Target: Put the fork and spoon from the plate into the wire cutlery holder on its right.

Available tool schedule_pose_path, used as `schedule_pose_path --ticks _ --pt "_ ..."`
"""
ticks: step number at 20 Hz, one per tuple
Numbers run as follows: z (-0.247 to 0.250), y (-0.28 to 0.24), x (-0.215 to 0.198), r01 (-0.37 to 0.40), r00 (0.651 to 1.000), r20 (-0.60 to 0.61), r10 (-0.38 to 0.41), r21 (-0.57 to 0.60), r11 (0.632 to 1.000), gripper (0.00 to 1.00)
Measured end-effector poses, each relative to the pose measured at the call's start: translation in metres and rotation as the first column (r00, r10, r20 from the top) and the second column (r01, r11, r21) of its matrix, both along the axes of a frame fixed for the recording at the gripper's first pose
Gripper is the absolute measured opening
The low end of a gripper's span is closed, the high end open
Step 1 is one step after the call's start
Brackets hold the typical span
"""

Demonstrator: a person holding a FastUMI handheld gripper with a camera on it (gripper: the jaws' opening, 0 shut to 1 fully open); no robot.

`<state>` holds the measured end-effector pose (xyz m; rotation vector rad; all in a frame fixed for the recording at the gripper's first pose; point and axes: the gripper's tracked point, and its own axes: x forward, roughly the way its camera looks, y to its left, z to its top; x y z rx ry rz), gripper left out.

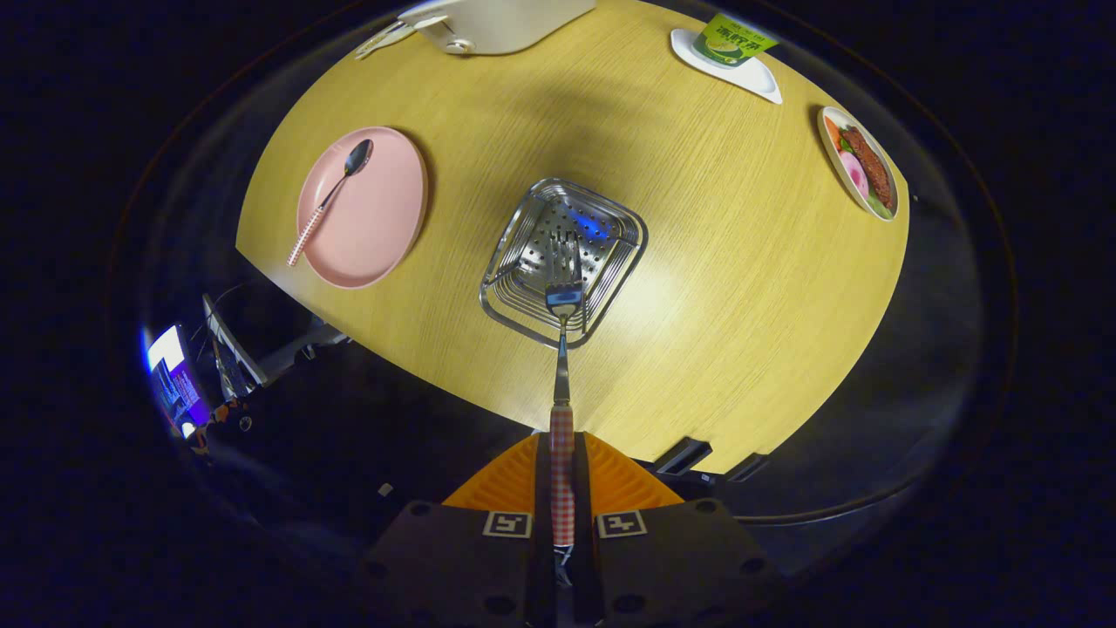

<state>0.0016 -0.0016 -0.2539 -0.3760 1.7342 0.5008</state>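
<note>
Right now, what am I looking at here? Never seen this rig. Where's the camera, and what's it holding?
No robot arm here: a person carries a handheld pair of tongs, and a fisheye camera mounted on them looks forward along the two orange fingers. So this is the tongs' own view, looking down on a round wooden table.

The tongs are shut on the checked handle of a fork, whose tines hang over the wire cutlery holder just ahead.

To the holder's left, a pink plate carries a spoon with a matching checked handle, not yet moved. Beyond lie a green cup on a white dish, a plate of food and a white appliance.
</note>
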Motion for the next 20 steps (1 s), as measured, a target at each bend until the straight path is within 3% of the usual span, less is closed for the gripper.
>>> schedule_pose_path --ticks 5,10,12,13,16,20 --pt "-0.015 0.017 0.011 -0.011 0.998 -0.061 0.009 -0.041 0.999 0.14" --pt "-0.021 0.026 0.027 0.023 1.0 -0.02 -0.023 -0.01 1.0 0.17" --pt "-0.018 0.028 0.032 0.041 0.999 0.02 -0.041 0.024 0.999 0.25" --pt "-0.014 0.03 0.034 0.054 0.997 0.047 -0.057 0.059 0.997 0.3" --pt "0.008 0.033 0.041 0.109 0.981 0.141 -0.134 0.168 0.98 0.31" --pt "0.05 0.036 0.056 0.201 0.907 0.293 -0.304 0.332 0.922 0.39"
